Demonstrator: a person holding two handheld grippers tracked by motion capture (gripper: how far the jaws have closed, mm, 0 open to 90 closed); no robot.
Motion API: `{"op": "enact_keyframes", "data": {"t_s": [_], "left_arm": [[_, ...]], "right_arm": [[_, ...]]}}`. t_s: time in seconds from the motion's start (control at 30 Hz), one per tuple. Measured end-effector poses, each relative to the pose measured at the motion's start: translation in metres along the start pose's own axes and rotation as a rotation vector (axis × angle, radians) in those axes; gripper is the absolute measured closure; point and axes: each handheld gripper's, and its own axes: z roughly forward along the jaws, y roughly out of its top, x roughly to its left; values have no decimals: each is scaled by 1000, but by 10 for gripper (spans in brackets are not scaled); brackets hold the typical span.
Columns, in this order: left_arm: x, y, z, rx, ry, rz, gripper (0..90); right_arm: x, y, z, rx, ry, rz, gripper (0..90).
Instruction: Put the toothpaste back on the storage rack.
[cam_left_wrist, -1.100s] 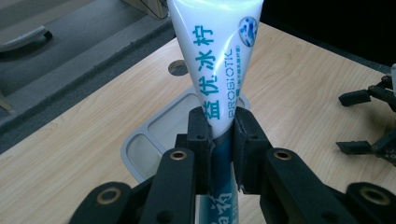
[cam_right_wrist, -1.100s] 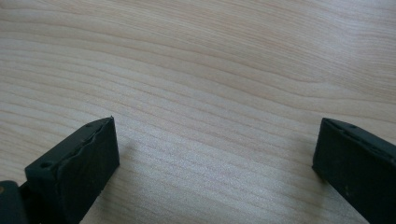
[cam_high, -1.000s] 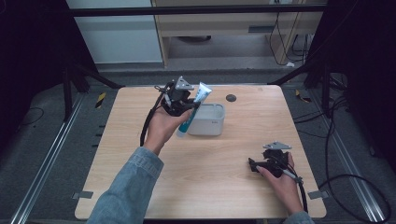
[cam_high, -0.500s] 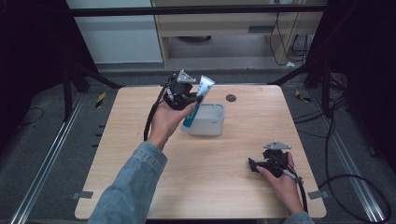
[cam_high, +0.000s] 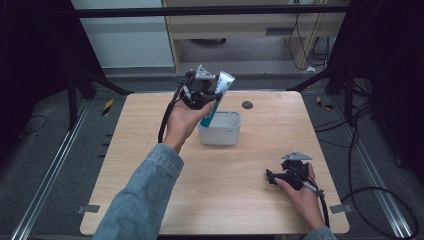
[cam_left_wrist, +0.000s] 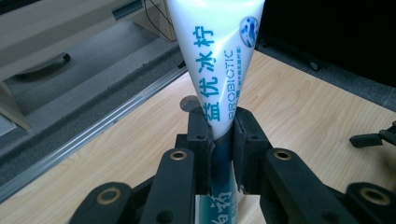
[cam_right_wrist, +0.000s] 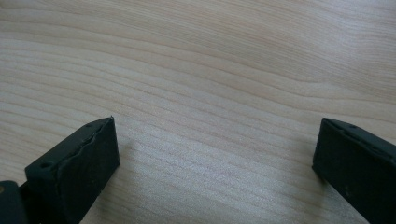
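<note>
Toothpaste tube (cam_left_wrist: 215, 70) pinched in left claw (cam_left_wrist: 223, 140) above bin (cam_high: 227, 131)

Bare wooden table (cam_high: 225, 180) across the near and left stretches, open to any approach. Blocking the far middle: grey tub (cam_high: 220, 128), with tilted tube (cam_high: 216, 99) clamped in the left gripper (cam_high: 212, 97) above it. Near right corner occupied by right gripper (cam_high: 272, 176), jaws spread just above bare wood. Small dark disc (cam_high: 247, 105) beside the far edge.
</note>
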Motion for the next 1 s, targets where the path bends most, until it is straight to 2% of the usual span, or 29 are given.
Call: {"op": "enact_keyframes", "data": {"t_s": [0.13, 1.0], "left_arm": [[-6, 5, -1, -7, 7, 27, 785], [-17, 12, 11, -59, 27, 29, 784]], "right_arm": [[0, 0, 0, 0, 1, 1, 7], [0, 0, 0, 1, 0, 0, 6]]}}
